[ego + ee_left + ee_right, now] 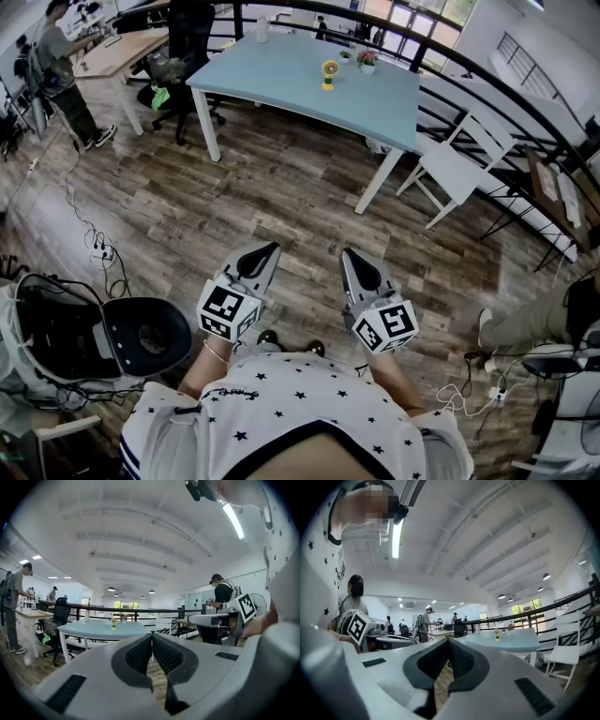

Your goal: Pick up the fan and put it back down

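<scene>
- Yellow fan (329, 73) stands upright on a pale blue bench (281, 84), in the upper middle of the head view, well apart from both tools.
- Small potted plant (367, 60) sits just right of the fan, near the bench's far edge.
- Left tool (270, 251) is at lower centre-left of the head view, above a wood floor (281, 197). Its jaws are closed together with nothing between them, as the left gripper view shows.
- Right tool (349, 255) is beside it at lower centre-right. Its jaws are also pressed together and empty.
- Both tools point up the frame, toward the bench.
- In the left gripper view the fan shows small, left of centre, on the bench top. In the right gripper view it shows small, right of centre.
- White chair (459, 169) stands at the bench's right end.
- At upper left, a person (61, 56) stands at a wooden desk (122, 52).
- Black seat (141, 336) is at lower left.
</scene>
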